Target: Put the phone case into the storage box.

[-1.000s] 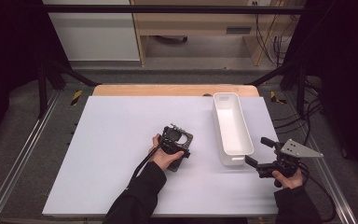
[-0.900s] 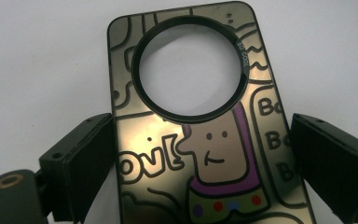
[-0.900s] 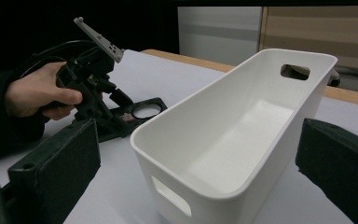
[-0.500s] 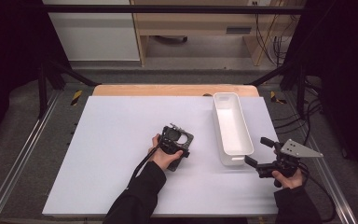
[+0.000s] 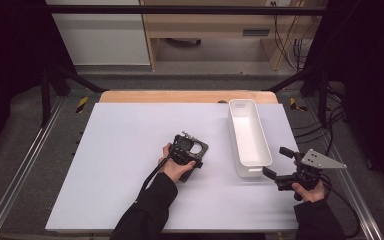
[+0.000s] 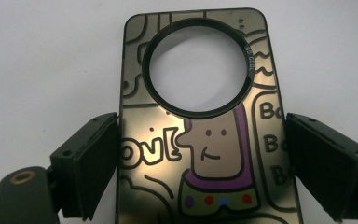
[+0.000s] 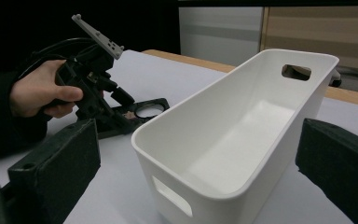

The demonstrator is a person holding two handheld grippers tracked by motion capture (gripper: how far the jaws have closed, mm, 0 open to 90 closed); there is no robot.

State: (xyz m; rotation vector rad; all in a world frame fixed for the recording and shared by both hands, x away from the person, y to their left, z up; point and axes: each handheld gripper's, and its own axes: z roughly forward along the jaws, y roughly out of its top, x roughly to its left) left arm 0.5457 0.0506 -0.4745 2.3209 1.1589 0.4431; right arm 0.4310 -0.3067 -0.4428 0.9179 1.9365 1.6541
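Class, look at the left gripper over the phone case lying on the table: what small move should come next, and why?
Probably close the left gripper on the phone case. Its jaws stand open on either side of the case's long edges, the left one almost touching, the right one apart, and the case lies flat on the table, not yet gripped. The white bin waits nearby.

Your phone case (image 6: 205, 154) is shiny bronze-gold with black cartoon outlines, lettering, a purple-framed face and purple, red and blue dots, lying flat on the pale lavender-white tabletop (image 5: 130, 150), while the bin (image 7: 242, 154) by the right edge is plain white.
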